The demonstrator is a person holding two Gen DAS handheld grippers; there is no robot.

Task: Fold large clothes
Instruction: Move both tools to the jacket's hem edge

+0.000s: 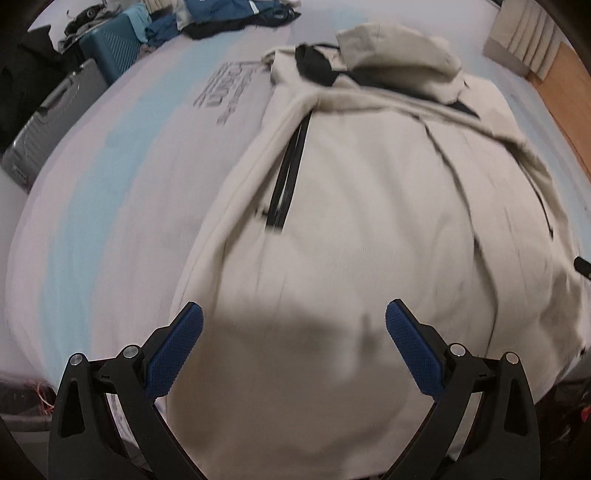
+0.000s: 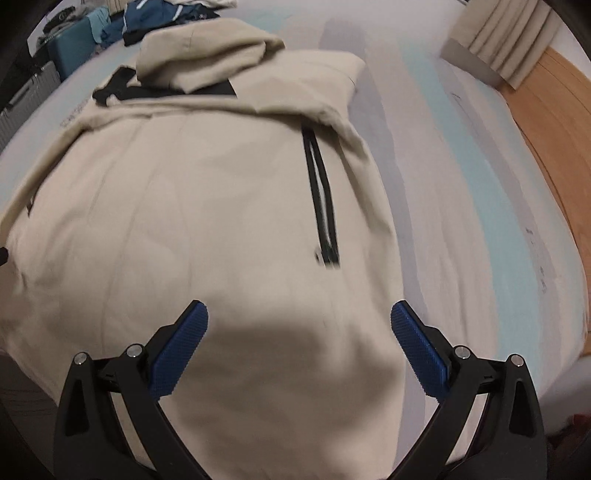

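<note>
A large beige hooded jacket (image 1: 369,206) lies spread on the bed, hood at the far end, with black zip pockets (image 1: 288,177) and black trim. In the right wrist view the same jacket (image 2: 192,206) fills the left and middle, its zip pocket (image 2: 323,206) to the right. My left gripper (image 1: 294,323) hovers open over the jacket's near hem, nothing between its blue pads (image 1: 173,350). My right gripper (image 2: 299,321) is open too, above the hem near the jacket's right edge. Both views are motion-blurred.
The bed sheet (image 1: 92,206) is pale with light blue stripes and printed lettering. Suitcases (image 1: 55,118) stand beside the bed at the left. A heap of blue and dark clothes (image 1: 221,18) lies at the far end. Curtains (image 2: 506,37) and wooden floor (image 2: 554,122) are at the right.
</note>
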